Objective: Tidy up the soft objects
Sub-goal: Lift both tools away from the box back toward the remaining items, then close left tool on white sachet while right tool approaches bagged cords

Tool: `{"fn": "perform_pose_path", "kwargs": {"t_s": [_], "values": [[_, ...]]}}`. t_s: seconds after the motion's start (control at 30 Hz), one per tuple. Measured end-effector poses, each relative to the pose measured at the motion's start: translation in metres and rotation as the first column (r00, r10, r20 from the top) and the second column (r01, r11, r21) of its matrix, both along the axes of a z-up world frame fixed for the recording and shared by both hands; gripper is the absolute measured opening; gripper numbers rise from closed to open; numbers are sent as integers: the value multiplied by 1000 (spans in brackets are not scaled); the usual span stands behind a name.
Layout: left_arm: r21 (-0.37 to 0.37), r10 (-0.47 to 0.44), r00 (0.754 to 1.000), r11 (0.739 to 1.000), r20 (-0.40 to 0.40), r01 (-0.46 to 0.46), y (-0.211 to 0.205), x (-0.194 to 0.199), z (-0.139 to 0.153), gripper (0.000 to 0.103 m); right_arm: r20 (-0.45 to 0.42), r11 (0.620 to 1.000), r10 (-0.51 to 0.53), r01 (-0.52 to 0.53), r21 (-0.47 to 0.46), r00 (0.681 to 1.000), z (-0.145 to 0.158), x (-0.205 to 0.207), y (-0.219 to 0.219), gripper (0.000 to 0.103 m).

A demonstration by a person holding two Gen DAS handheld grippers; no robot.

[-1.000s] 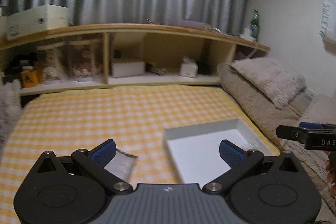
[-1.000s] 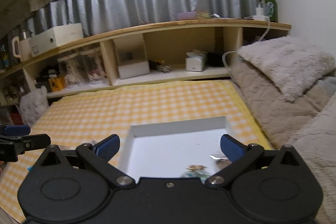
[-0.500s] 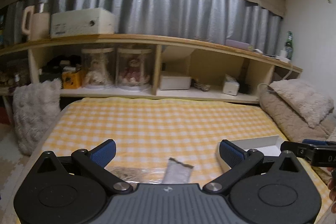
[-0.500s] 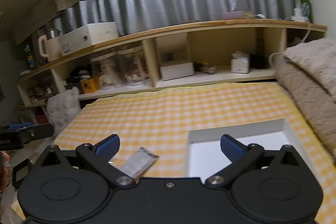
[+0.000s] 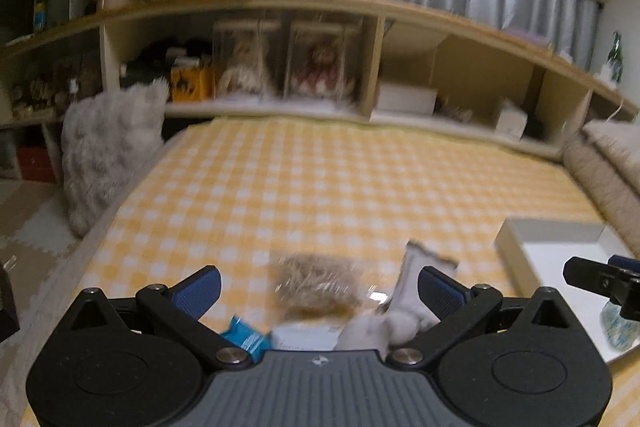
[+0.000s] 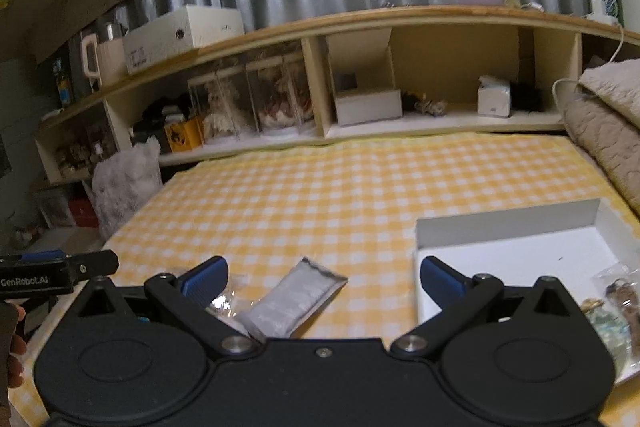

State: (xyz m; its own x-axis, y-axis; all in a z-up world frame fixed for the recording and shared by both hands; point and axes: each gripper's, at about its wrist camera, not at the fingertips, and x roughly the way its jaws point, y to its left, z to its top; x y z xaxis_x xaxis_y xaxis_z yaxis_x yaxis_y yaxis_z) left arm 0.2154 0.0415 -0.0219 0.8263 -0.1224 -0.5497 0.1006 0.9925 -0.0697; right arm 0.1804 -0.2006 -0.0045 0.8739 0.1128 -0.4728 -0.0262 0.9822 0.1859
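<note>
Far left, beside the bed: a grey fluffy cushion [image 5: 108,151], leaning upright against the edge of the yellow checked cloth [image 5: 340,187]. Behind, along the wall: a wooden shelf [image 6: 400,23] with a white box [image 6: 184,35] and a mug [image 6: 100,59] on top, dolls in clear cases [image 6: 248,103] below. Near the front edge of the cloth, a small pile of soft packets. In the left wrist view, blurred by motion: a blue packet [image 5: 244,337] lowest and most to the left, then a clear bag with brown filling [image 5: 316,287], then a white pouch [image 5: 412,291] touching it on the right. Left gripper [image 5: 318,287] above this pile, jaws spread wide, nothing between them, blue pads on both sides of the bag. In the right wrist view, sharper: the same pouch [image 6: 292,303] lying slanted, a clear crinkled bag [image 6: 224,303] just beside its left end. Right gripper [image 6: 322,277] also spread wide and empty, over the cloth between pouch and tray. To the right, a white tray [image 6: 508,223] flat on the cloth, with some small clear bags [image 6: 616,311] already inside at its near right corner. Far right: beige blankets [image 6: 608,123], folded in a stack.
</note>
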Motion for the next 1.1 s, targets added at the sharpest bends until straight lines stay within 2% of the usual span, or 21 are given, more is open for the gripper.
{"fn": "perform_pose_path", "kwargs": {"t_s": [0.13,0.33,0.47,0.67,0.7,0.73,0.97,1.03,1.1], "values": [[0,8,998,1000,-69,-8,2,7,-14,103,-48,1000,21,-22,-21,999,-21,12,11,103],[33,-10,993,999,-120,14,-1,11,-30,103,-109,999,47,-48,-6,993,-48,23,26,103],[14,-38,984,999,-173,41,-2,15,-42,103,-156,997,78,-78,4,985,-64,31,37,103],[22,-76,974,996,-212,83,-7,20,-57,103,-244,991,131,-131,15,961,-89,41,49,102],[24,-78,973,996,-218,85,-8,21,-58,103,-248,990,135,-138,4,959,-92,41,51,99],[29,-77,971,996,-227,86,-8,22,-60,103,-250,989,140,-147,-9,958,-95,41,52,92],[60,-68,957,994,-283,89,-10,27,-73,103,-271,978,190,-207,-35,944,-108,44,58,75],[67,-71,954,993,-293,95,-10,28,-77,102,-295,972,209,-231,-42,932,-113,47,61,61],[75,-70,951,992,-300,97,-10,30,-80,101,-308,966,233,-257,-37,922,-117,47,62,52]]}}
